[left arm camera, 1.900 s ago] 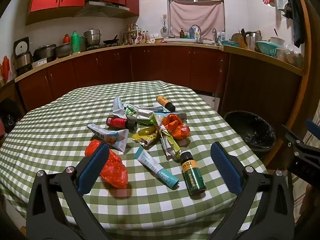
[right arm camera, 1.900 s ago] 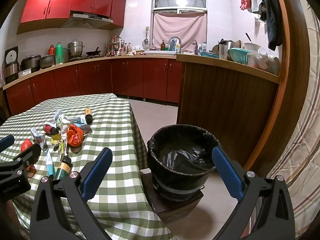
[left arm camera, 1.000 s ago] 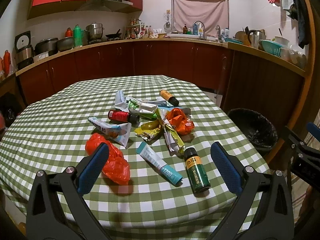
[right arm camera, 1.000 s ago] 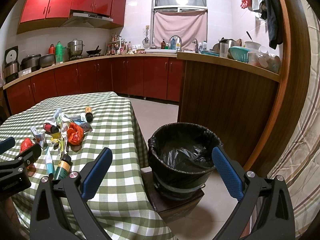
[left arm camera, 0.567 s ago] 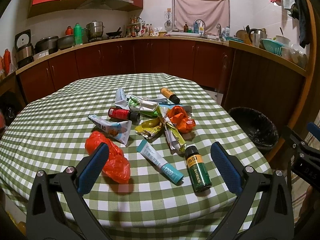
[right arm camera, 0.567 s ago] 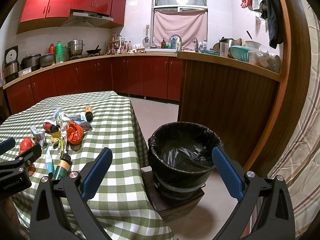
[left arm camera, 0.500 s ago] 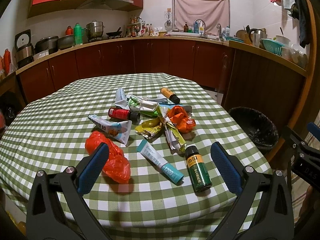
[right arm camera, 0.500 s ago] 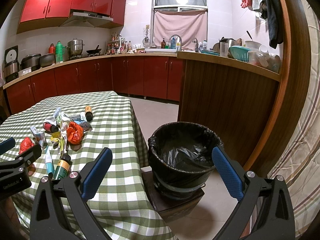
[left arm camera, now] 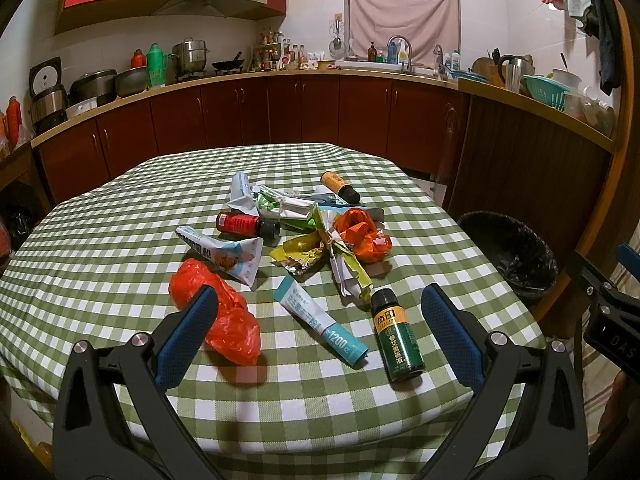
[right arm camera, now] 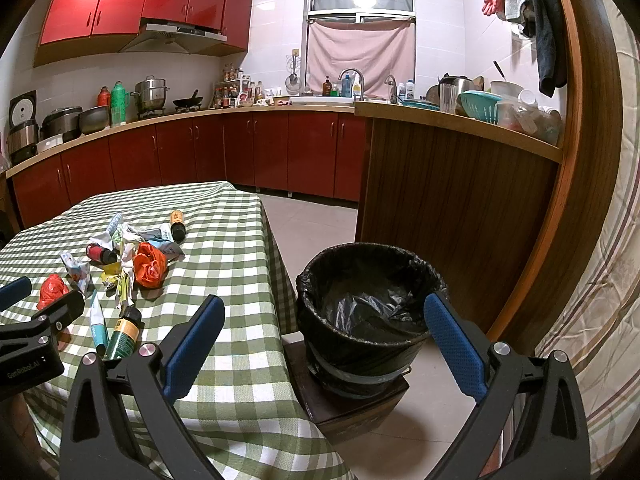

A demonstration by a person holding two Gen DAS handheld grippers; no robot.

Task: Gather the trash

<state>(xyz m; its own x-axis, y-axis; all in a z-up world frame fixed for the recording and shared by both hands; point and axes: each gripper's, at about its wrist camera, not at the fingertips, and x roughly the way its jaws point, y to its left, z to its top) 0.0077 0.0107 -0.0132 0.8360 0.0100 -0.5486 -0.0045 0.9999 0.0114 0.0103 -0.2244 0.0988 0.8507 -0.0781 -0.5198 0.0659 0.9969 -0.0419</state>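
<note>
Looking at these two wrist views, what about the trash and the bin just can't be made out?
- Bin bottom: in the right wrist view the crumpled black liner hides it.
- Bin in the left wrist view: the table edge hides its near side.
- Red bag: left gripper finger covers part.
- Pile: overlapping wrappers hide lower items.

Warm ceiling light, sharp focus, strong fisheye bending, dark corners.
</note>
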